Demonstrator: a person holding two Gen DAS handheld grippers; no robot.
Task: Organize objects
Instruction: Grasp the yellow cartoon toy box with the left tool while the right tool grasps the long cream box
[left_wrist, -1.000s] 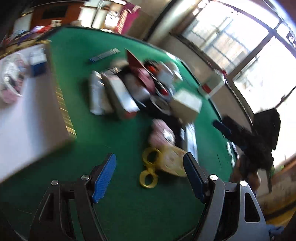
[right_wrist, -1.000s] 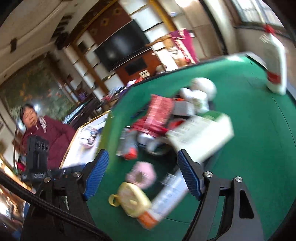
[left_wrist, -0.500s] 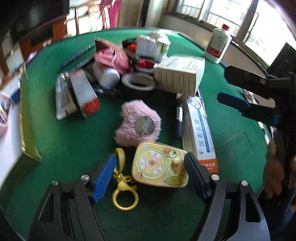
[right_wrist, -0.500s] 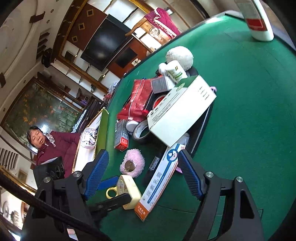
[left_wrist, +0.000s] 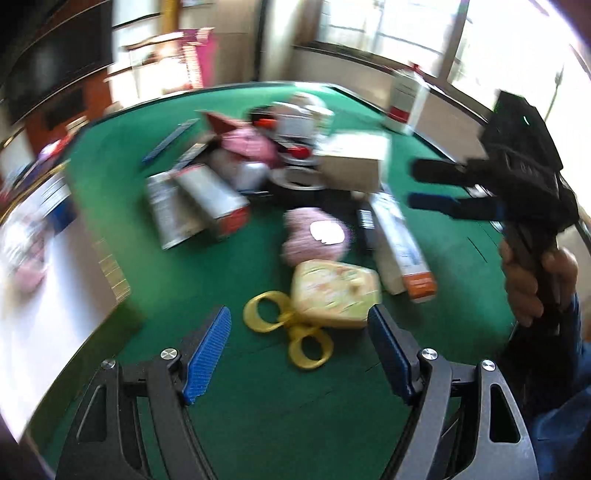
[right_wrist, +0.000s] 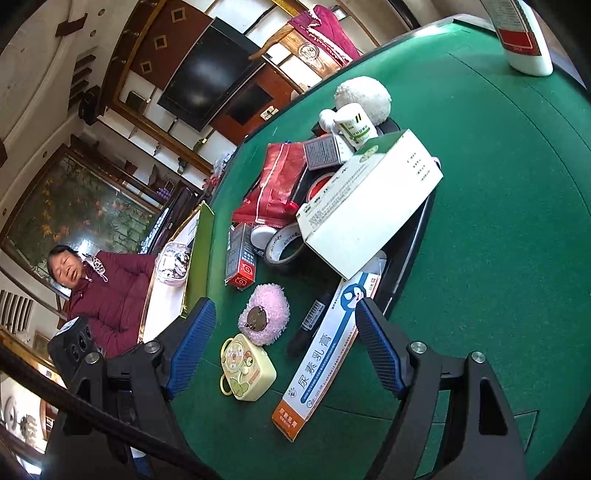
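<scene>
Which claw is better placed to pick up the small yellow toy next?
Probably the left claw: open, with the yellow toy just ahead between its fingers. The right claw is open too, but centred over the long ointment box.

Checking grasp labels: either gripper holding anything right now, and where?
Nothing held. Left gripper is open above the yellow toy; right gripper is open over the ointment box, touching neither.

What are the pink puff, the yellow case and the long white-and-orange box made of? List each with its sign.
Pink puff: fuzzy plush, matte, tufted pile; shiny round disc at its centre.
Yellow case: likely hard plastic, smooth, with printed cartoons.
Long white-and-orange box: probably printed cardboard, with sharp folded edges.
</scene>
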